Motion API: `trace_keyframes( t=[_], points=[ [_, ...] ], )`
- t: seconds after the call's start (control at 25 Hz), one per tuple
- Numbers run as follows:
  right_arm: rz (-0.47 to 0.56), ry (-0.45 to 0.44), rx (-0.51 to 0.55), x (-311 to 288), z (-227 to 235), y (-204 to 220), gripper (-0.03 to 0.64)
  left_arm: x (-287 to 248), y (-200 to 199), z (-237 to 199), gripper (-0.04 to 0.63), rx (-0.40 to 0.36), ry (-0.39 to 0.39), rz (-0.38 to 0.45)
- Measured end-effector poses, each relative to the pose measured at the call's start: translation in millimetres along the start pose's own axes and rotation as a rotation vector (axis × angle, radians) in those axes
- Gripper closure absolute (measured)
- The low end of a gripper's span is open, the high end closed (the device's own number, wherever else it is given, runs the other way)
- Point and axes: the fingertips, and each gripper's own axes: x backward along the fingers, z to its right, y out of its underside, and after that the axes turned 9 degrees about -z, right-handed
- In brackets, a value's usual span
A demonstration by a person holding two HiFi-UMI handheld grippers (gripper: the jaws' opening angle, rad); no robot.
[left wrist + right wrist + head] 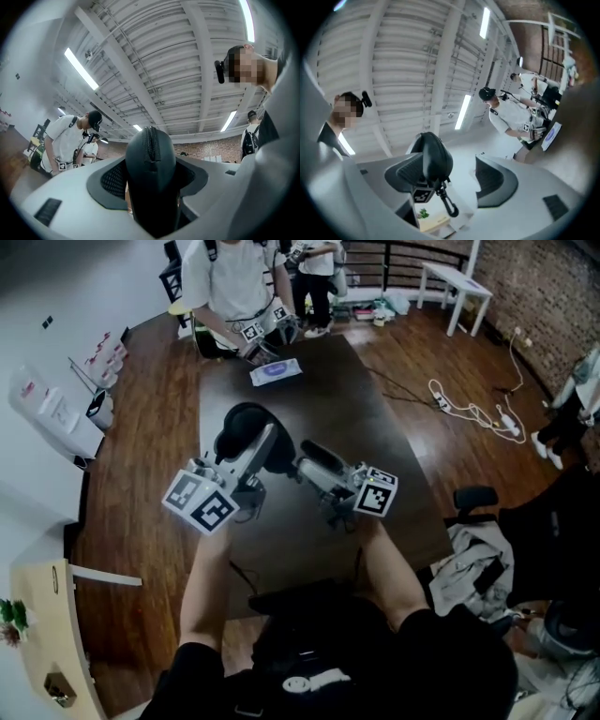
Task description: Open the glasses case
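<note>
Item: glasses case [247,432]; black, zipped shut, held up over the dark table [361,409].
Left gripper [255,454]: jaws closed on the case's body, pads pressing both flanks; zip seam [150,143] faces away from it (probably so the other tool can reach the zip).
Right gripper [454,173]: jaws spread wide, gripping nothing; the case end sits by its left pad, with a clip [446,199] dangling below.
Status: case not yet opened; the zip pull likely needs pinching next.
</note>
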Motion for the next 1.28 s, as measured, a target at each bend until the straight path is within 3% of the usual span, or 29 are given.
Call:
trace_keyframes(
  t=[0.12,0.2,0.24,0.28,0.36,0.44,0.52,0.64,0.72,0.8,0.92,1.04,1.16,1.28],
  points=[
    [0.05,-0.115,-0.121,-13,-6,5,0.239,-8,2,10,0.33,0.03,0.046,0.009],
    [0.073,-0.155,-0.134,-21,-15,7,0.239,-10,10,15,0.33,0.019,0.052,-0.019],
    [0.081,-0.155,-0.115,-21,-19,7,0.26,-9,15,17,0.33,0.014,0.052,-0.035],
    [0.08,-0.147,-0.089,-19,-20,6,0.327,-8,19,18,0.33,0.017,0.054,-0.048],
    [0.034,-0.114,-0.024,-11,-20,5,0.344,-6,28,18,0.327,0.034,0.079,-0.079],
    [-0.064,-0.063,0.069,1,-17,9,0.347,-2,39,20,0.318,0.004,0.121,-0.153],
    [-0.197,0.007,0.226,11,-16,11,0.35,5,50,21,0.307,-0.093,0.161,-0.259],
    [-0.424,0.138,0.563,14,-19,7,0.351,14,78,11,0.3,-0.229,0.193,-0.42],
    [-0.583,0.22,0.794,9,-19,10,0.351,18,91,3,0.295,-0.329,0.187,-0.511],
    [-0.729,0.268,0.966,5,-16,19,0.351,22,106,-3,0.295,-0.478,0.163,-0.617],
    [-0.81,0.231,1.056,-6,-19,34,0.351,22,142,1,0.295,-0.69,0.17,-0.78],
    [-0.816,0.164,1.051,-15,-28,47,0.356,16,173,10,0.295,-0.804,0.183,-0.835],
    [-0.787,0.128,1.07,-21,-33,49,0.36,13,180,11,0.295,-0.771,0.174,-0.787],
    [-0.706,0.091,1.067,-23,-41,38,0.363,14,176,5,0.295,-0.593,0.185,-0.72]
  ],
)
